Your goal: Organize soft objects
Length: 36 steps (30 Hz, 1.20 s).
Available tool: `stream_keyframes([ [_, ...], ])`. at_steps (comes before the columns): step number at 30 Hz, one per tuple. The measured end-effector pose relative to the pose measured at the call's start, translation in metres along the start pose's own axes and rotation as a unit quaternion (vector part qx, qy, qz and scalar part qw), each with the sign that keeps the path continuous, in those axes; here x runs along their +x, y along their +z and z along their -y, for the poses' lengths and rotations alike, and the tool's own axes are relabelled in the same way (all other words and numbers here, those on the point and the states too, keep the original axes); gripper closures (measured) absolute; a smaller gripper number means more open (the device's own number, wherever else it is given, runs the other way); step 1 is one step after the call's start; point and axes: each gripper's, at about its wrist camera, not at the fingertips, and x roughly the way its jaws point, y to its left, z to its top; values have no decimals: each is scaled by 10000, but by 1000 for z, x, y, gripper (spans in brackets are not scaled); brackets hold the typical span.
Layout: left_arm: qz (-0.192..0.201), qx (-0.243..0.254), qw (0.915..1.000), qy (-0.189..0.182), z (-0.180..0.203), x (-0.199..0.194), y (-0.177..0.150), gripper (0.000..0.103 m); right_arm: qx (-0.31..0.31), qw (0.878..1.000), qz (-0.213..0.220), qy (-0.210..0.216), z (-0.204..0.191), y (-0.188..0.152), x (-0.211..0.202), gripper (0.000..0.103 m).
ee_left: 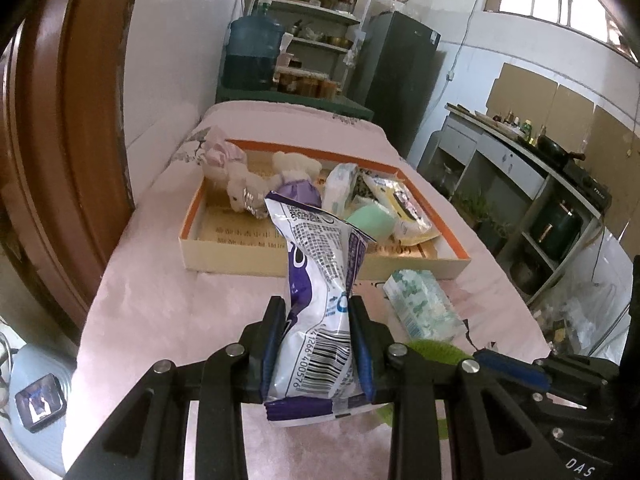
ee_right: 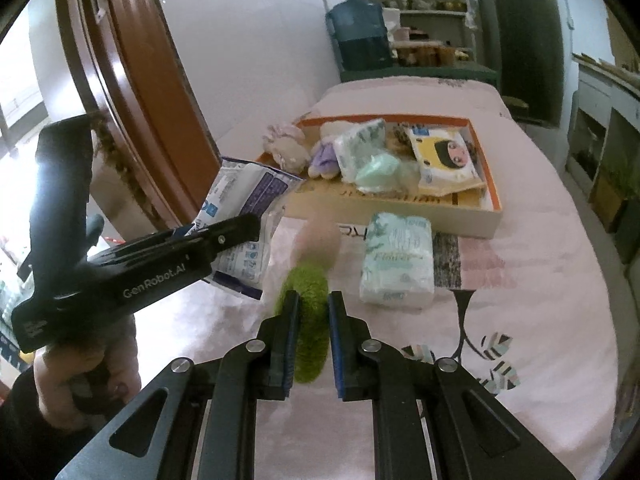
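Observation:
My left gripper (ee_left: 318, 312) is shut on a white and purple soft packet (ee_left: 320, 280), held above the pink tablecloth short of the orange-rimmed cardboard tray (ee_left: 224, 256). The tray holds plush toys (ee_left: 240, 184), tissue packs (ee_left: 340, 184) and a green sponge (ee_left: 370, 220). In the right wrist view my right gripper (ee_right: 313, 308) is shut on a fuzzy green plush toy (ee_right: 308, 320) with a pink head, near the table's front. The left gripper with its packet (ee_right: 244, 208) shows at the left there. The tray (ee_right: 460, 220) lies beyond.
A pale green tissue pack (ee_right: 398, 264) lies on the cloth just in front of the tray, also in the left wrist view (ee_left: 420, 304). A brown wooden door frame (ee_left: 60, 120) stands left. Shelves, a water bottle (ee_left: 252, 52) and a fridge stand behind the table.

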Motion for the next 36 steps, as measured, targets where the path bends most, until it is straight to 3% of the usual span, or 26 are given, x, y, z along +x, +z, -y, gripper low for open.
stream_keyframes([
  [28,521,83,9986,50,4,-26,34,71,-420,9973,604,-84,-2,39,-39,91],
  [30,517,84,9986,45,3,-25,34,71,-358,9985,377,149,4,34,-33,86],
  [32,492,79,9988,30,3,-25,33,71,-349,9992,136,101,7,24,-25,61],
  [34,452,67,9990,26,3,-23,33,71,-409,9990,-17,-169,10,12,-18,48],
  [36,412,53,9991,13,3,-21,32,71,-371,9986,-196,-331,17,-1,-11,48],
])
